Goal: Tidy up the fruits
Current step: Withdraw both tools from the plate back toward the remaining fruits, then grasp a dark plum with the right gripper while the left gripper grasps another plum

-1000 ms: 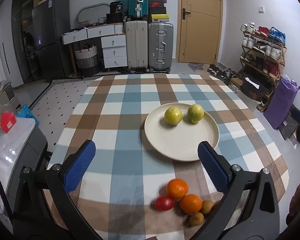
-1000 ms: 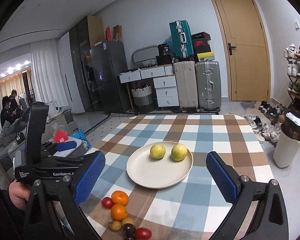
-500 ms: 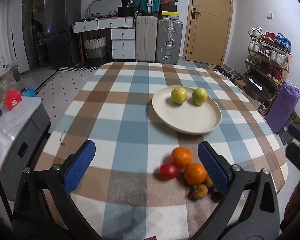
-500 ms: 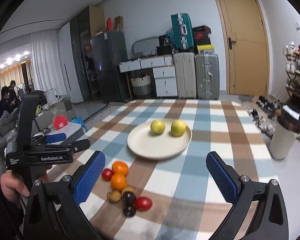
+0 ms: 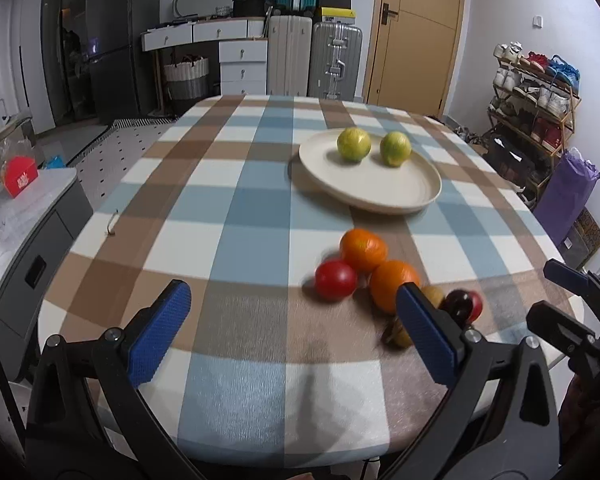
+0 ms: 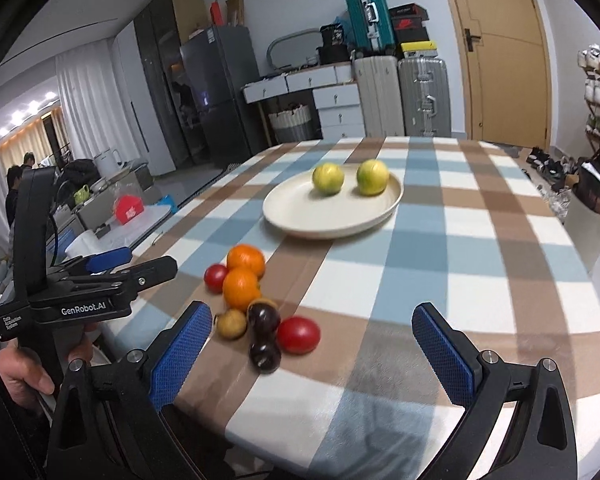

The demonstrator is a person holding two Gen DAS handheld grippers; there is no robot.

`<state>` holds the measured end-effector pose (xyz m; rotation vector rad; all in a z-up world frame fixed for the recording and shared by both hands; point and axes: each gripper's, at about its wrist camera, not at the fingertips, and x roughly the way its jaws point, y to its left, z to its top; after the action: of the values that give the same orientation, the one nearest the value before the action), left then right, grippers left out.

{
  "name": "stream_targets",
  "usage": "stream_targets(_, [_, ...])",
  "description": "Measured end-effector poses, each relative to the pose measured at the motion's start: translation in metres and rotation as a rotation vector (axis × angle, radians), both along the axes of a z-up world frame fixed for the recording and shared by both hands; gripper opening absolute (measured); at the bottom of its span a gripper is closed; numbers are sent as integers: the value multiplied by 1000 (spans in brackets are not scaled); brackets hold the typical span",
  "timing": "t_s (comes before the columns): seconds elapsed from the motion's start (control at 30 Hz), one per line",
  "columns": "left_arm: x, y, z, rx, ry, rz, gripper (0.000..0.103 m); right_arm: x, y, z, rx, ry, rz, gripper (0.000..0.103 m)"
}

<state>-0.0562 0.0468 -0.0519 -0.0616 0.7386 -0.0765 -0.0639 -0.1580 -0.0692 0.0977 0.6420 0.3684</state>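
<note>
A cream plate (image 5: 404, 194) (image 6: 300, 216) holds two yellow-green fruits (image 5: 354, 144) (image 6: 328, 178). Nearer the table's front edge lies a loose cluster: two oranges (image 5: 363, 249) (image 6: 245, 260), a red tomato (image 5: 335, 280) (image 6: 215, 276), a second tomato (image 6: 298, 335), two dark plums (image 6: 263, 318) and two small brown fruits (image 6: 231, 323). My left gripper (image 5: 291, 334) is open and empty, low over the front edge, left of the cluster. My right gripper (image 6: 312, 354) is open and empty, just in front of the cluster.
The table has a checked cloth (image 5: 239, 184). A grey cabinet (image 5: 27, 240) with a red box stands to its left. Suitcases (image 5: 312, 60), drawers and a door are behind. A shoe rack (image 5: 536, 96) and purple bag (image 5: 564, 196) stand at the right.
Both grippers have pulled back and dropped lower toward the table's front edge. The plate looks farther off and the loose fruit cluster is nearer. Both stay open.
</note>
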Motion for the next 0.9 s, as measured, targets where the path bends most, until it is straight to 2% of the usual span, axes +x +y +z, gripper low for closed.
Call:
stream_targets(0.2, [-2,2,-16,2,12,-5,102,4,18,-10,-61,-6,33,99])
stream_targets(0.37, [-4,4,-23,6,6,-12,102,10,29,-14,-106,-3,64,86])
stream_targets(0.5, [-8,6,-29,-3,10,-23,102,17,35,-17,-111,8,88,79])
stream_targets(0.6, [-11,9,-33,-16,14,-30,102,22,38,-18,-93,31,116,69])
stream_targets(0.7, [-11,9,-38,-21,18,-38,102,25,42,-19,-105,38,121,63])
stream_targets(0.77, [-12,9,-41,-15,18,-42,102,29,43,-21,-107,55,130,55])
stream_targets(0.9, [-14,9,-45,-25,20,-62,102,31,45,-24,-117,71,138,52])
